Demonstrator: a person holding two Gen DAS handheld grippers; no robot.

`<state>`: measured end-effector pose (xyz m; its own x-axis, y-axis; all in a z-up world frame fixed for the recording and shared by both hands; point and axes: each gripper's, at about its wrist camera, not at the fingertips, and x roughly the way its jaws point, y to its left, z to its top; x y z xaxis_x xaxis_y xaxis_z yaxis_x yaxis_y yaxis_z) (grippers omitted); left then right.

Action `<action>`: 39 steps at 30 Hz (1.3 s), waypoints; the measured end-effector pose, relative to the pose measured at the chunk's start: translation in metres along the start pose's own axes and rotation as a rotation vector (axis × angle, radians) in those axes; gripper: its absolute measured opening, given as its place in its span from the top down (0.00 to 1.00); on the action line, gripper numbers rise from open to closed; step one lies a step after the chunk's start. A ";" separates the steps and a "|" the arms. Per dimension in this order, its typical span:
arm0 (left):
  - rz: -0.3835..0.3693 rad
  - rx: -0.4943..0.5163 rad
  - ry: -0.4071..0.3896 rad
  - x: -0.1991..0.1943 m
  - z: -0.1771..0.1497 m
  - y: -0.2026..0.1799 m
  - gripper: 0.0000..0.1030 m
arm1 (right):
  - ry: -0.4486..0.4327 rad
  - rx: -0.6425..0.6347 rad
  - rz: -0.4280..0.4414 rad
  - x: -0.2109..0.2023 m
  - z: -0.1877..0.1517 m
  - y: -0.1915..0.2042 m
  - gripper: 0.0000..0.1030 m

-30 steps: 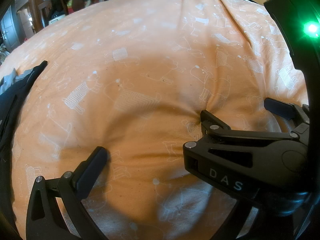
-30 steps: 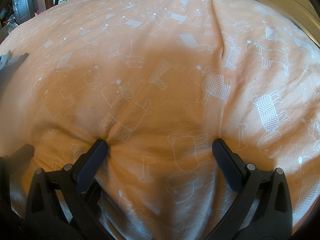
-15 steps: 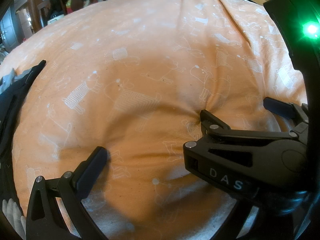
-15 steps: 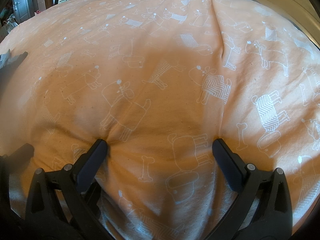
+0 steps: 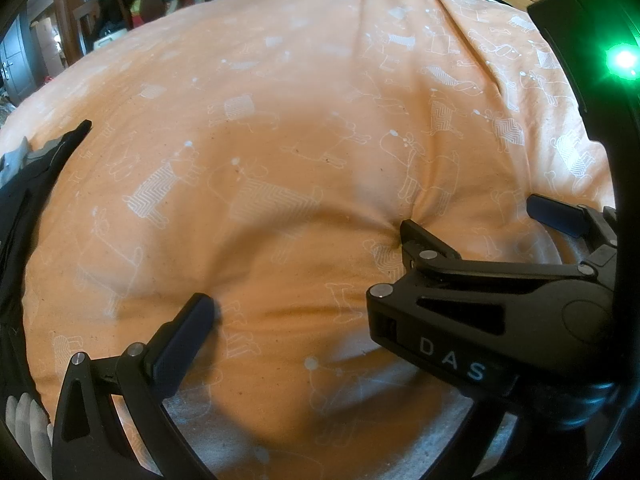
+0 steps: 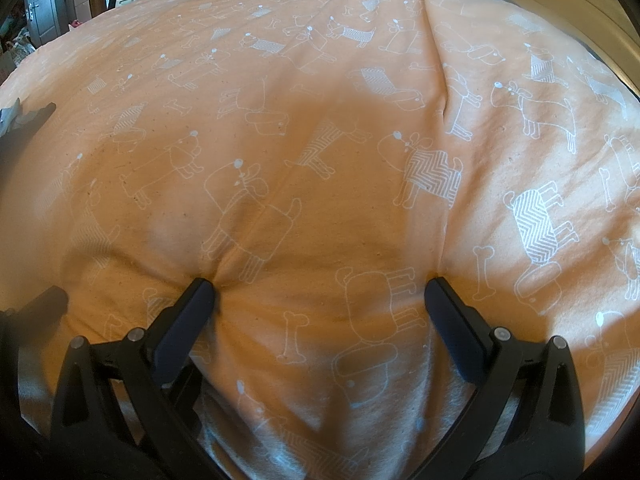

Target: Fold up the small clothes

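Left wrist view: almost nothing has moved over the last second. The one change is a white ribbed shape (image 5: 24, 420) that has crept in at the near left edge; I can't tell what it is. The framing has barely shifted. The dark garment (image 5: 28, 200) lies where it was, on the far left of the bed (image 5: 320, 120), well apart from both tools. For the task that means no fold has begun, and I judge we are paused before reaching for the clothing.

The left gripper (image 5: 320, 308) sits low with its one visible finger (image 5: 184, 332) dug into the orange dog-print sheet. The other finger is hidden behind the right gripper (image 5: 480, 224). The visible finger stands far out to the side, so I read the fingers as wide and holding nothing. The right gripper lies across the near right, both tips pressed into the sheet and dimpling it.

Right wrist view: the same stillness. The right gripper (image 6: 320, 288) has its fingers (image 6: 184, 320) spread wide, with only sheet between them, and each tip makes a pucker in the bedding. The garment shows as a dark sliver at the far left edge (image 6: 24, 120), untouched. I would need to swing left to reach it.
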<state>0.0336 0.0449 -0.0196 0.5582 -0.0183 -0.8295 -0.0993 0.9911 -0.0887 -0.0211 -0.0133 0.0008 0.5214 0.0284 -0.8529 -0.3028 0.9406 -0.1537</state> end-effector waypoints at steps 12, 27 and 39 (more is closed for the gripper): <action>0.001 -0.001 -0.001 0.001 0.000 -0.001 0.00 | 0.000 0.000 0.001 0.000 0.000 0.000 0.00; 0.000 -0.002 -0.001 0.001 0.000 -0.001 0.00 | -0.001 0.000 0.001 0.000 0.000 -0.001 0.00; 0.002 -0.007 -0.004 0.003 0.000 -0.001 0.00 | -0.004 0.001 0.004 0.000 -0.001 -0.001 0.00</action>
<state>0.0348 0.0438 -0.0219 0.5611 -0.0155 -0.8276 -0.1060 0.9902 -0.0905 -0.0213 -0.0142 0.0005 0.5231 0.0333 -0.8516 -0.3040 0.9408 -0.1500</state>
